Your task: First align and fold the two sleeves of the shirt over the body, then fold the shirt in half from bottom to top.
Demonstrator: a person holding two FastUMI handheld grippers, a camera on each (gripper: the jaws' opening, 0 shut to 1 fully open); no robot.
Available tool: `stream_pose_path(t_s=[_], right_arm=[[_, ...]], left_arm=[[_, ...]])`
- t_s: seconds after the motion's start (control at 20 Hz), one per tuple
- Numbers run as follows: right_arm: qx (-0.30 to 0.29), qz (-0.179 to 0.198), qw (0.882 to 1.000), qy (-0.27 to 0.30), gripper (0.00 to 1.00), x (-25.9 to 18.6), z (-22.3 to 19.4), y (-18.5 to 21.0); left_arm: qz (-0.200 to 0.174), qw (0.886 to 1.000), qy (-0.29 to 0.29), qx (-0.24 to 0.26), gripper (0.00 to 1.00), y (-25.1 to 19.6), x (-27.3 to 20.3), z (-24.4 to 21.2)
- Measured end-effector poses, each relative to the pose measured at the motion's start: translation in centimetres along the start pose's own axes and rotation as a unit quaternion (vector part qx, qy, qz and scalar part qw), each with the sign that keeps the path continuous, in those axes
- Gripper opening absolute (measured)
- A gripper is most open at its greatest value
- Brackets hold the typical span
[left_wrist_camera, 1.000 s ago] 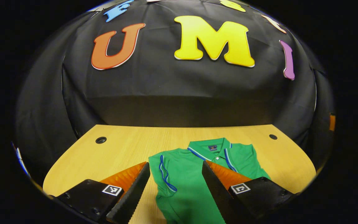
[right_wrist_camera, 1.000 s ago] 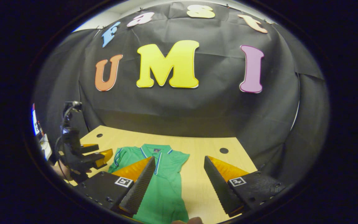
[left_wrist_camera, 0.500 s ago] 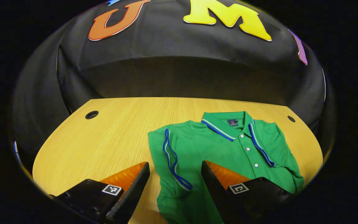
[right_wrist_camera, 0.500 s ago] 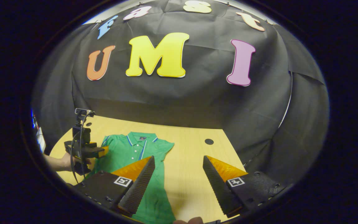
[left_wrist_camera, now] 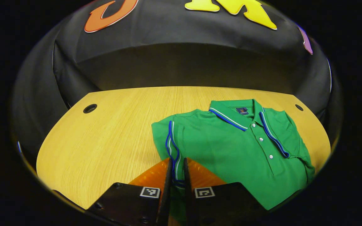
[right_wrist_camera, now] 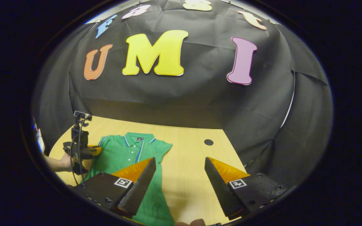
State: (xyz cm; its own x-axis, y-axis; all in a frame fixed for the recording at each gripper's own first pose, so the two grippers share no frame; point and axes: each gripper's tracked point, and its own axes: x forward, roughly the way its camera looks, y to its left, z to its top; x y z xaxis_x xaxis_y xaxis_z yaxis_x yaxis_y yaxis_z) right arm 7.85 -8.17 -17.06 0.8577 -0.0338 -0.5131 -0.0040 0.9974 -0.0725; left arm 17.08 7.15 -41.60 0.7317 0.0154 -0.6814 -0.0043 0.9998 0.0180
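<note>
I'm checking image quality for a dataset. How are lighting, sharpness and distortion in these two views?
Left gripper view: even light, shirt sharp, table edge bowed by fisheye, left gripper close and soft. Right gripper view: shirt small but clear, soft shadow on table under right gripper, wall curved, no glare.

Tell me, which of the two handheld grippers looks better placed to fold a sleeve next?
Probably the left gripper: it is shut on the blue-trimmed sleeve of the green polo shirt. The right gripper hangs open above the wooden table.
</note>
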Motion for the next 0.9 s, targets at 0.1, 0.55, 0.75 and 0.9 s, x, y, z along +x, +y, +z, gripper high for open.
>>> stream_pose_path(t_s=[0.1, 0.55, 0.75, 0.9], right_arm=[[0.002, 0.001, 1.000, 0.002, 0.95, 0.1, -0.1, 0.1], [0.008, 0.012, 1.000, 0.001, 0.95, -0.3, -0.5, 0.8], [0.015, 0.016, 1.000, -0.004, 0.95, -0.8, -0.2, 0.8], [0.019, 0.014, 1.000, -0.015, 0.95, -1.7, 0.0, 0.4]], left_arm=[[-0.005, 1.000, -0.001, 0.003, 0.18, 0.2, 0.0, 0.3], [-0.027, 0.999, -0.040, -0.013, 0.06, -0.2, -3.1, 3.9], [-0.045, 0.996, -0.063, -0.033, 0.06, -1.8, -5.3, 7.3], [-0.062, 0.995, -0.069, -0.042, 0.05, -4.5, -5.8, 9.1]])
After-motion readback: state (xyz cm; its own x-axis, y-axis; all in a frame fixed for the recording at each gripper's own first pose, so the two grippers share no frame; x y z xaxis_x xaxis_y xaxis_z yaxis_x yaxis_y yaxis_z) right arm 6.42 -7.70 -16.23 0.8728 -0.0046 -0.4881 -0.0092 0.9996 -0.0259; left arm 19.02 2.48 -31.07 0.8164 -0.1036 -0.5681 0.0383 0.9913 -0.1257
